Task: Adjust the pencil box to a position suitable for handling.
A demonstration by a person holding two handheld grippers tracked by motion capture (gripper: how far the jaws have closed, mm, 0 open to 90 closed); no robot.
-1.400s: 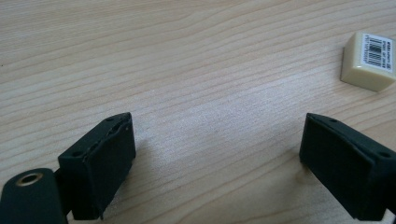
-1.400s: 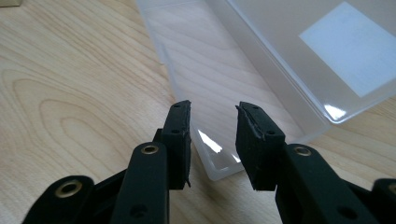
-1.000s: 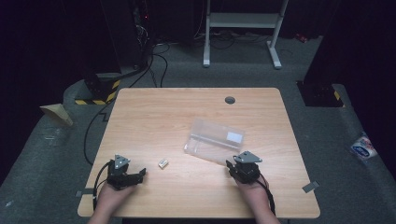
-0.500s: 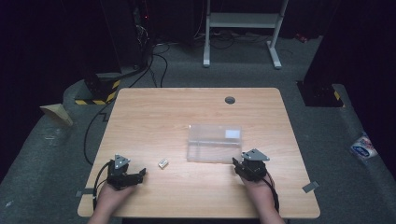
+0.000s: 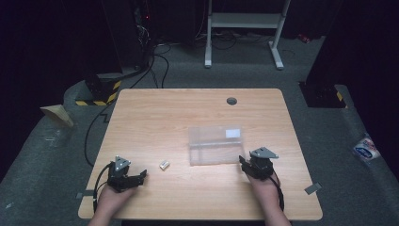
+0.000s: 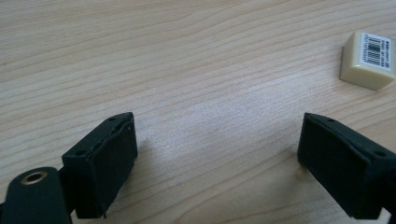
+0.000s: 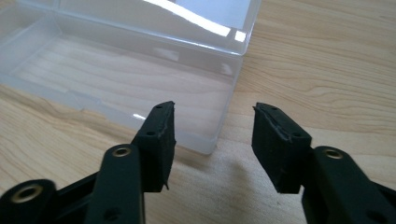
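A clear plastic box (image 5: pixel 215 145) lies open and empty near the table's middle. My right gripper (image 5: pixel 244 163) sits at its near right corner. In the right gripper view the box (image 7: pixel 116 70) lies just ahead and my right gripper (image 7: pixel 212 135) is open. Its jaws have just been opening, with the box's corner at their tips and neither pad touching it. A small cream eraser (image 5: pixel 163 165) with a barcode label lies left of the box. My left gripper (image 5: pixel 140 177) rests near the front left edge. It stands wide open (image 6: pixel 217 149) on bare wood, the eraser (image 6: pixel 367 59) ahead to its right.
The wooden table (image 5: pixel 155 117) has a dark cable hole (image 5: pixel 231 100) at the back. Beyond it stand a white frame (image 5: pixel 244 28), cables and a yellow-and-black striped block (image 5: pixel 101 89). A packet (image 5: pixel 364 149) lies on the floor at the right.
The clear box, slanted a second ago, now lies square to the table. My right gripper has drifted right along the box's near edge and widened its jaws. The left gripper has stayed put.
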